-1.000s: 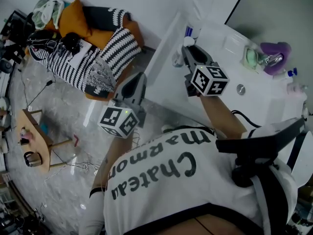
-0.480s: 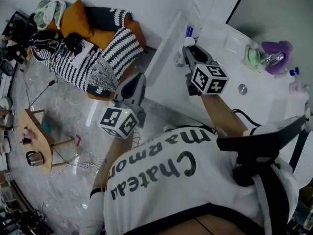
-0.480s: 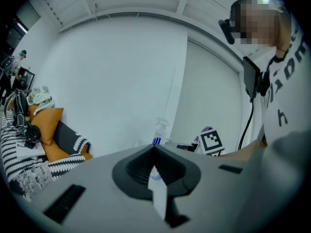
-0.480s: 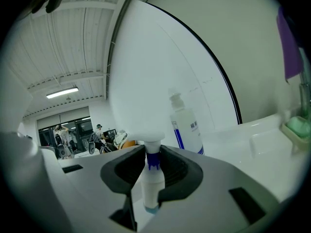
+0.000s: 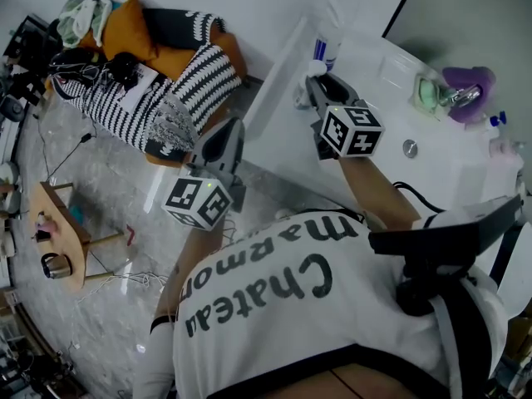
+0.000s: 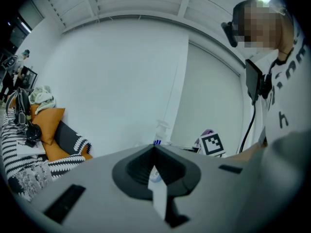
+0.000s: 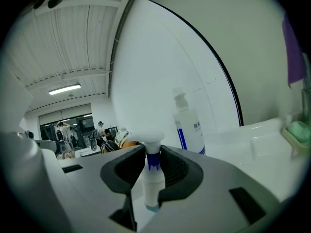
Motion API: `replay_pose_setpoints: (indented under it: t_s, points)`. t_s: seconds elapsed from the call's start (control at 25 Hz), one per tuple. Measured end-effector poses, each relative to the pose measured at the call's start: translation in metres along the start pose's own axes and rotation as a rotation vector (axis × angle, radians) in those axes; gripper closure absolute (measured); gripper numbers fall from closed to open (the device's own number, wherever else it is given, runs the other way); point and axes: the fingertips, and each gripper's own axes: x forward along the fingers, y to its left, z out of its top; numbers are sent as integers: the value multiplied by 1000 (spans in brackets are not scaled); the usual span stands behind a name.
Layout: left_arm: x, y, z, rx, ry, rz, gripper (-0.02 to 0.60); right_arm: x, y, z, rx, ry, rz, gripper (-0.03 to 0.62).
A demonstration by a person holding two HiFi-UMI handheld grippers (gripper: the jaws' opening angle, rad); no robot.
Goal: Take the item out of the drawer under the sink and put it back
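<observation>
Unmoved white pump bottle (image 7: 151,181), blue collar (image 7: 153,162)

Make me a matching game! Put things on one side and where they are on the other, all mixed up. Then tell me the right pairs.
Things:
1. small pump bottle
2. tall pump bottle
3. orange cushion
4. purple thing

Places:
A. among the striped cushions
B. between the jaws of the right gripper
C. beside the tap
D. standing on the white counter

Pairs: 1-B, 2-D, 3-A, 4-C
</observation>
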Motion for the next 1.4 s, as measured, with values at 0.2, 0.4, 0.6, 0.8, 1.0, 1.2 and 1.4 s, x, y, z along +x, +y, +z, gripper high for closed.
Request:
replay_pose_setpoints:
  t_s: [0.2, 0.4, 0.6, 0.8, 1.0, 1.2, 1.4]
  points:
    - [-1, -3, 1, 1, -12, 7, 577, -1, 3, -2, -23, 20, 13, 487]
    - [-8, -2, 5, 6, -42, 37, 577, 0, 9, -4, -55, 36, 23, 485]
    - [-17, 3, 9, -13, -58, 59, 577, 0, 14, -4, -78, 49, 22, 485]
    - [-20, 2, 12, -15, -67, 66, 577, 0, 15, -4, -84, 53, 21, 485]
    - [-26, 1, 11, -14, -71, 76, 577, -2, 17, -6, -87, 62, 22, 484]
    - [-35, 1, 11, -20, -86, 86, 577, -2, 22, -6, -99, 68, 22, 484]
    - [-46, 5, 13, -22, -104, 101, 577, -1, 29, -6, -123, 67, 25, 484]
